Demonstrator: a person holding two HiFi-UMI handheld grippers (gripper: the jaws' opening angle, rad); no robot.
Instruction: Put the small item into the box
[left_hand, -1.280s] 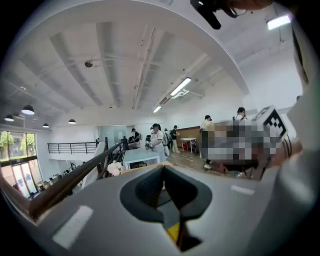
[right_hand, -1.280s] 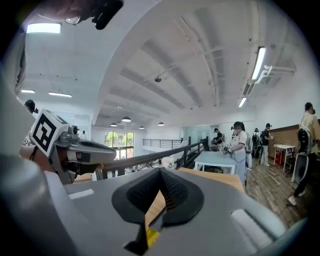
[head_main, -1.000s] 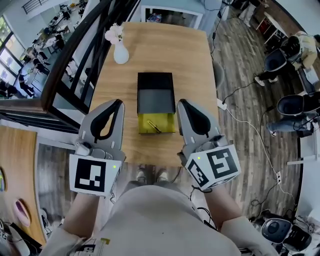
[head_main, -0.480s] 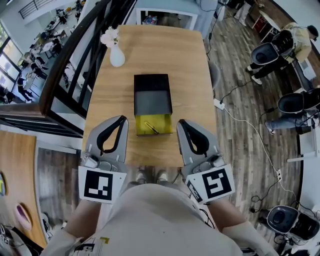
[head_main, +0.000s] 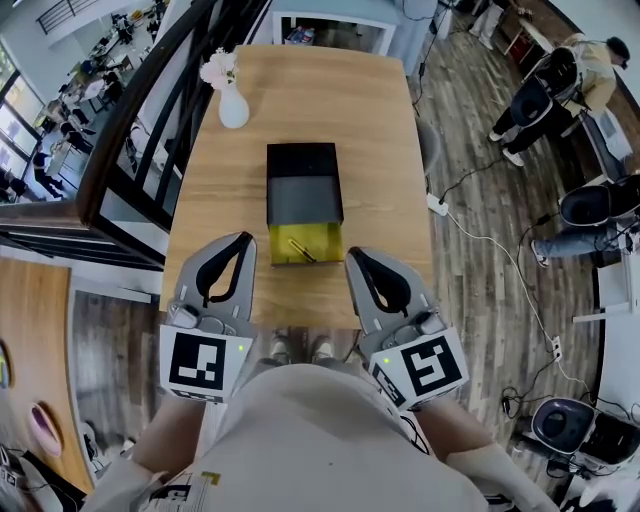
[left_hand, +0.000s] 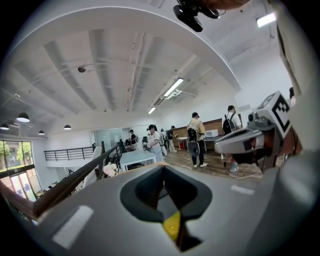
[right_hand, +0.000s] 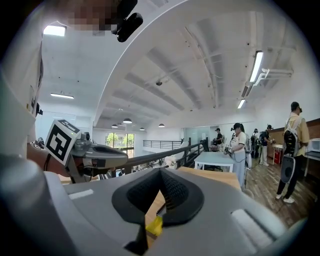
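Note:
A black box (head_main: 304, 185) lies in the middle of the wooden table (head_main: 375, 130). Its yellow inner tray (head_main: 322, 238) sticks out at the near end. A small thin item (head_main: 300, 249) lies slantwise in that tray. My left gripper (head_main: 243, 239) is at the table's near edge, left of the tray, with its jaws closed tip to tip and empty. My right gripper (head_main: 352, 257) is to the right of the tray, also shut and empty. In the left gripper view the gripper (left_hand: 162, 168) shows shut, with the yellow tray (left_hand: 172, 225) seen through its jaw opening. The right gripper view shows the same for that gripper (right_hand: 160, 172).
A white vase with flowers (head_main: 233, 105) stands at the table's far left corner. A dark railing (head_main: 150, 120) runs along the left side. A cable and plug (head_main: 440, 207) lie on the plank floor to the right, where people sit further off.
Both grippers have drawn back from beside the box to the table's near edge. Both stayed shut. The box and the item have not moved.

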